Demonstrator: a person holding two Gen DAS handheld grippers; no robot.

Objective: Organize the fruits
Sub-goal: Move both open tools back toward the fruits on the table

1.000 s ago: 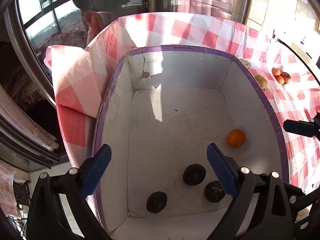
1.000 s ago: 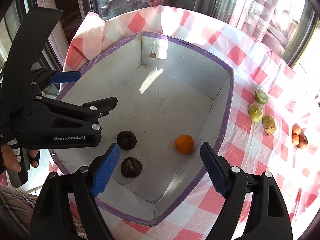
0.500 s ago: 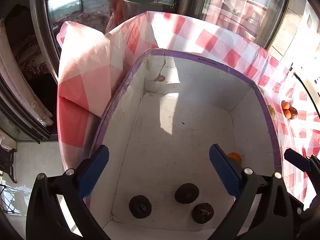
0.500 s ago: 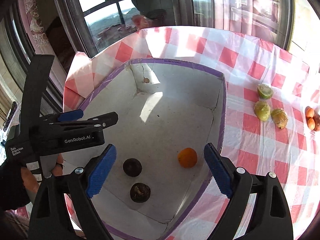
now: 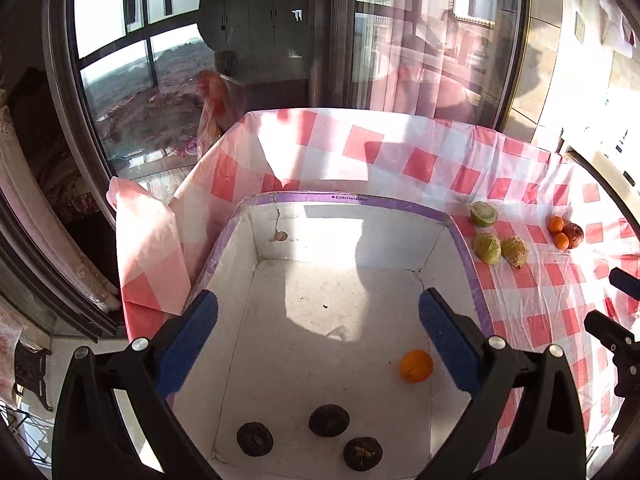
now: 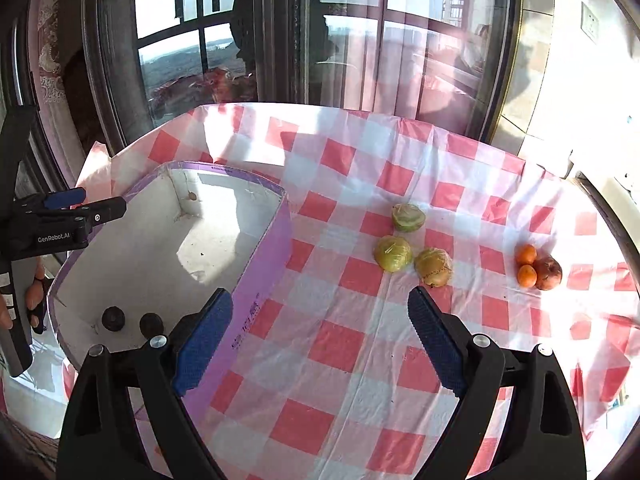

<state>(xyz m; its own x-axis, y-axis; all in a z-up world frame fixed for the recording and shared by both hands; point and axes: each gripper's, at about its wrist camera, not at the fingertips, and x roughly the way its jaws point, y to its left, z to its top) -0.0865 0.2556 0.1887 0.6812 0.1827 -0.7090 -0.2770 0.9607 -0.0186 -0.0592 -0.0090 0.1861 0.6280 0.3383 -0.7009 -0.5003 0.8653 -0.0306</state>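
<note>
A white box with a purple rim (image 5: 352, 198) holds one orange (image 5: 416, 366) and three dark round fruits (image 5: 329, 420). My left gripper (image 5: 316, 308) hangs open above the box, nothing between its blue pads. My right gripper (image 6: 320, 304) is open and empty over the checked cloth, just right of the box wall (image 6: 260, 264). Ahead of it lie three green-yellow fruits (image 6: 393, 254). Farther right are two small oranges (image 6: 527, 275) beside a reddish fruit (image 6: 548, 273). The same loose fruits (image 5: 487, 248) show right of the box in the left wrist view.
The pink-and-white checked cloth (image 6: 360, 360) covers the table up to its far edge, with tall windows close behind. The left gripper's body (image 6: 60, 220) and the hand holding it (image 6: 32, 300) stand at the box's left side. The cloth bunches up left of the box (image 5: 148, 248).
My right gripper swung rightward from above the box to over the cloth, facing the loose fruits. My left gripper rose and drew back. The orange stayed in the box.
</note>
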